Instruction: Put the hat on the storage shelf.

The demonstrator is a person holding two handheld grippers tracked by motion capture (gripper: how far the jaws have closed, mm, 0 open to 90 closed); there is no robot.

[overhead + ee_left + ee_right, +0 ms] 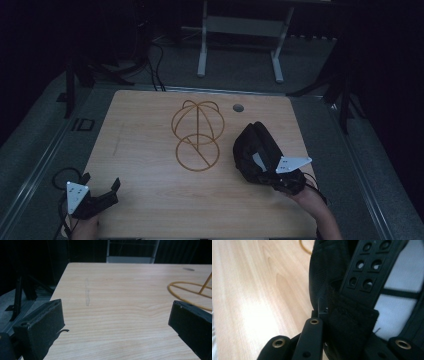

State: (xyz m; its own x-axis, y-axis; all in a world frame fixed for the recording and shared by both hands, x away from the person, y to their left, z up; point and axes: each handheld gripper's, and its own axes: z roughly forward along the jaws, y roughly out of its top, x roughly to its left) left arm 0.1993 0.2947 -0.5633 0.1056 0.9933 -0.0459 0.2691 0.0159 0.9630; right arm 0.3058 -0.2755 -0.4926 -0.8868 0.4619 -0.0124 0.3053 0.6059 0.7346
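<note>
No writing can be read on anything. The left tool [102,189] rests wide open and empty on the counter [150,150], while the right tool [324,315] is clamped on a black cap's [252,147] strap beside the wire stand [196,135].

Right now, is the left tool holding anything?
No, the left tool is open over bare table, nothing between its jaws.

Dark lab: lone wooden table [150,210], floor cables [155,65], black stands [70,85].
</note>
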